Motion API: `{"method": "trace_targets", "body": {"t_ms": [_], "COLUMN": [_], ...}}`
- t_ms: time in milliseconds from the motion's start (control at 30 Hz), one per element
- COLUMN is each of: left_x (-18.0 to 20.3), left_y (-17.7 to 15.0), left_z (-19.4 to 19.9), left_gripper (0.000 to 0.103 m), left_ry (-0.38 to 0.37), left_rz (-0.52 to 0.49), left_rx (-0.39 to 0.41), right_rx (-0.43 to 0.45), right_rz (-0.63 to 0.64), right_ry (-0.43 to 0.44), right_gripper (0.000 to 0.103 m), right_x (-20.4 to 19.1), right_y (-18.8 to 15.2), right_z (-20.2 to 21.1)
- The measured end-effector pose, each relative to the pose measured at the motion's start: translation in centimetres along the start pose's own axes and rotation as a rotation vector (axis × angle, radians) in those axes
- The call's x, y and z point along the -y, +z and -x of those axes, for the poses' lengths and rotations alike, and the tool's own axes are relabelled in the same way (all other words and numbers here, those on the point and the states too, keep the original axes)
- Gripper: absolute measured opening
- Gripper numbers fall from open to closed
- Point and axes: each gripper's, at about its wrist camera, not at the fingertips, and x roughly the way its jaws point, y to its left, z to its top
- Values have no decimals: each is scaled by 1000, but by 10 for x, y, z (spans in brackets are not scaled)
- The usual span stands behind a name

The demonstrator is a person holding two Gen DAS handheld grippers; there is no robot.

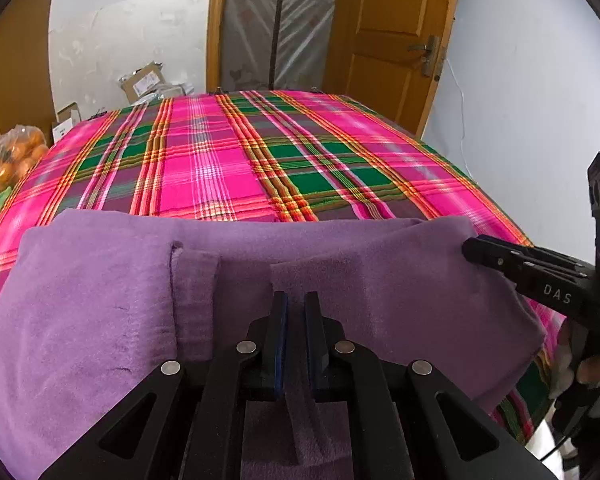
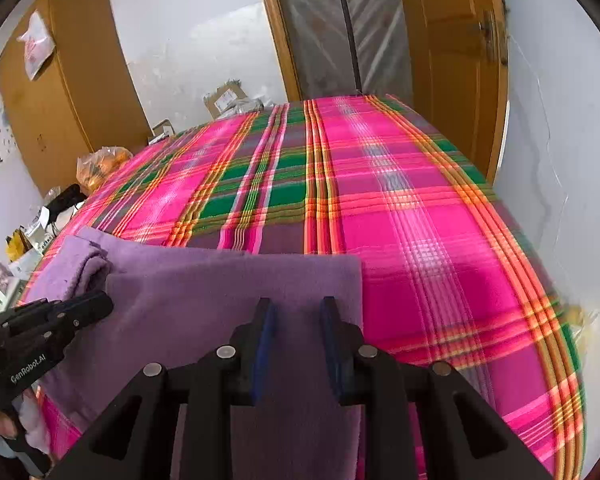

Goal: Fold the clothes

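Across the lower half of both wrist views, a purple garment lies on a plaid-covered table. Left gripper is clenched on a fold of it; right gripper stands parted over the cloth, grasping nothing. An uneven pull could skew the fold.

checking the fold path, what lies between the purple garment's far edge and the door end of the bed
Only bare plaid blanket; nothing lies beyond the purple garment. Both wrist views show it.
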Motion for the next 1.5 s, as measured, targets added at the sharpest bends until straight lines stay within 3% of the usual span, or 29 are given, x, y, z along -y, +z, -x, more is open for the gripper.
{"method": "trace_targets", "body": {"t_ms": [200,300,400,567,633,800,1067,1500], "left_x": [4,7,3,-1,-1,5,6,4], "left_y": [14,21,18,10,1,-19,-33,-40], "left_z": [14,2,-20,-8,1,22,28,31], "left_gripper": [8,8,8,9,9,9,9,9], "left_ry": [-9,-13,-21,-23,-31,-63,-80,-86], "left_rz": [-4,-16,18,23,19,-18,-24,-21], "left_rx": [63,54,-29,-6,2,26,23,44], "right_rx": [3,3,1,17,11,-51,-128,-277], "right_rz": [-5,-7,-22,-132,-180,-341,-322,-405], "right_ry": [4,8,28,111,143,282,346,517], "right_gripper": [25,25,25,27,34,41,43,41], "right_x": [2,2,6,32,46,78,69,67], "right_y": [-1,-1,1,-4,-8,-13,1,-45], "right_z": [1,2,1,15,20,14,-3,29]}}
